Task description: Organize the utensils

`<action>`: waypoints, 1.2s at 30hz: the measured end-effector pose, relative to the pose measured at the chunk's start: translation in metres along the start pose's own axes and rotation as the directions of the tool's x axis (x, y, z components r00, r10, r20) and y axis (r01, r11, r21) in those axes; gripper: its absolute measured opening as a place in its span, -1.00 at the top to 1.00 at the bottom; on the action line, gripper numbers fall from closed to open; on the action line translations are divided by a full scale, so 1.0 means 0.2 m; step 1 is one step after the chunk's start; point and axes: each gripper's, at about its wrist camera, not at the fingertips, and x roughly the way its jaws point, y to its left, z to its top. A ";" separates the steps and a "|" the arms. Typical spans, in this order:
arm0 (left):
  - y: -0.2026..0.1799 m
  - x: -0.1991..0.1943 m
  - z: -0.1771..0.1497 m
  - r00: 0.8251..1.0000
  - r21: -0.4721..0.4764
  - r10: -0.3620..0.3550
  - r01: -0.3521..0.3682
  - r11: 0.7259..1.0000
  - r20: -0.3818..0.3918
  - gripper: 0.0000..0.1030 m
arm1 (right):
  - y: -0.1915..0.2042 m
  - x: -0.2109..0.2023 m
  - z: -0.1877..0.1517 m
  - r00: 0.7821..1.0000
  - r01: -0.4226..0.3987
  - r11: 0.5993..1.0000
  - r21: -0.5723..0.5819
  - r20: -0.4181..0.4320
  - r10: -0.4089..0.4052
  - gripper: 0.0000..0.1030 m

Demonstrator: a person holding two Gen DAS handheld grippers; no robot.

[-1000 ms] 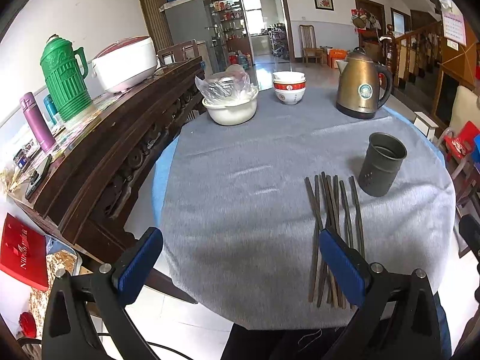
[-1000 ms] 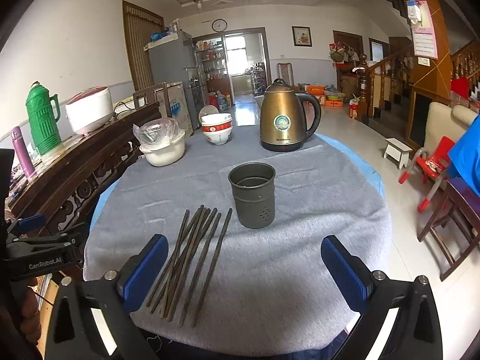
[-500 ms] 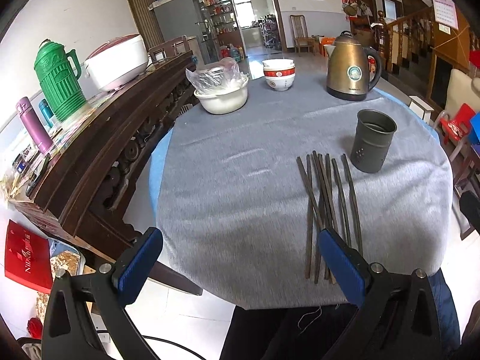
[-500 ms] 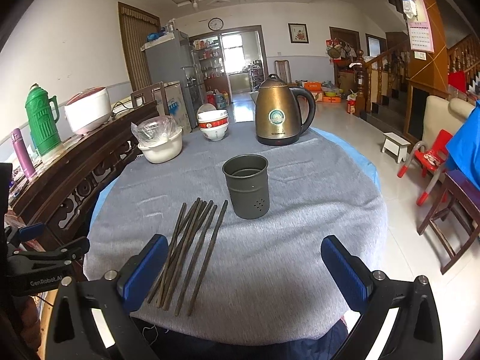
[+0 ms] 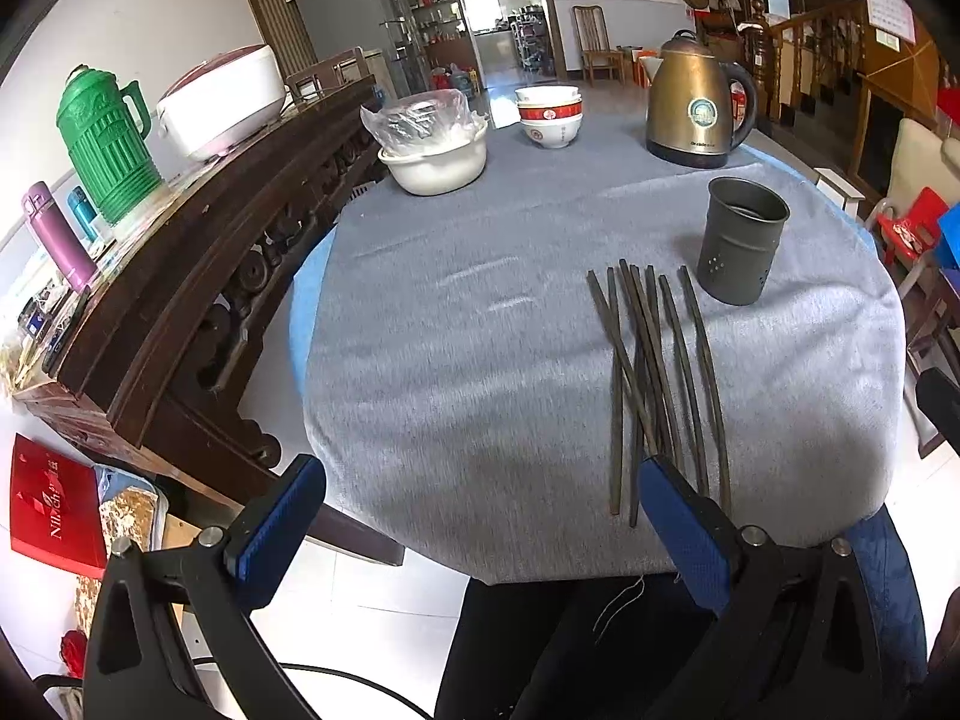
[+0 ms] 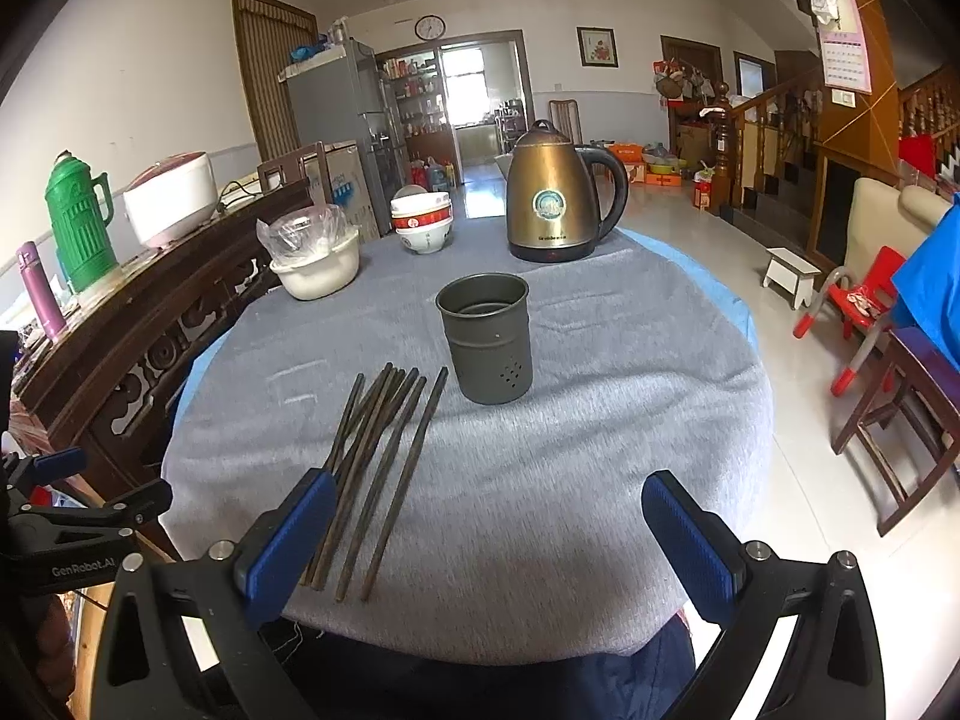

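Several dark chopsticks (image 5: 651,372) lie loose on the grey tablecloth (image 5: 468,372), partly crossing each other. They also show in the right wrist view (image 6: 378,468). A dark metal utensil cup (image 5: 743,249) stands upright and empty just beyond their far ends, also in the right wrist view (image 6: 486,345). My left gripper (image 5: 480,519) is open and empty, above the table's near edge, left of the chopsticks. My right gripper (image 6: 480,531) is open and empty, above the near edge, right of the chopsticks.
A gold kettle (image 6: 555,204), stacked bowls (image 6: 422,222) and a white basin with a plastic bag (image 6: 315,258) stand at the table's far side. A dark wooden sideboard (image 5: 198,276) with a green thermos (image 5: 108,141) and rice cooker (image 5: 225,99) runs along the left.
Both grippers have pulled back and risen a little, so the table appears farther off. Both stay open. The chopsticks and cup have not moved.
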 end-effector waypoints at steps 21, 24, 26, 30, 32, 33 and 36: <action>0.01 0.04 -0.01 1.000 -0.006 -0.008 0.008 1.000 -0.019 -1.00 | 0.03 0.04 -0.01 1.000 -0.006 1.000 -0.019 -0.031 0.006 -1.00; 0.02 0.05 -0.01 1.000 -0.008 -0.008 0.008 1.000 -0.020 -1.00 | 0.04 0.05 -0.01 1.000 -0.007 1.000 -0.022 -0.031 0.006 -1.00; 0.01 0.05 -0.01 1.000 -0.009 -0.009 0.008 1.000 -0.021 -1.00 | 0.04 0.05 -0.01 0.999 -0.006 1.000 -0.023 -0.033 0.005 -1.00; 0.01 0.05 -0.01 1.000 -0.008 -0.009 0.009 1.000 -0.024 -1.00 | 0.04 0.06 -0.01 0.999 -0.005 1.000 -0.021 -0.034 0.004 -1.00; 0.01 0.06 0.00 1.000 -0.008 -0.010 0.010 1.000 -0.026 -1.00 | 0.04 0.06 0.00 0.999 -0.004 1.000 -0.020 -0.033 0.004 -1.00; 0.01 0.06 0.00 1.000 -0.008 -0.010 0.010 1.000 -0.027 -1.00 | 0.04 0.06 0.00 0.999 -0.004 1.000 -0.021 -0.033 0.003 -1.00; 0.01 0.08 0.01 0.999 -0.006 -0.012 0.012 1.000 -0.029 -1.00 | 0.04 0.06 0.00 0.999 -0.004 1.000 -0.021 -0.034 0.003 -1.00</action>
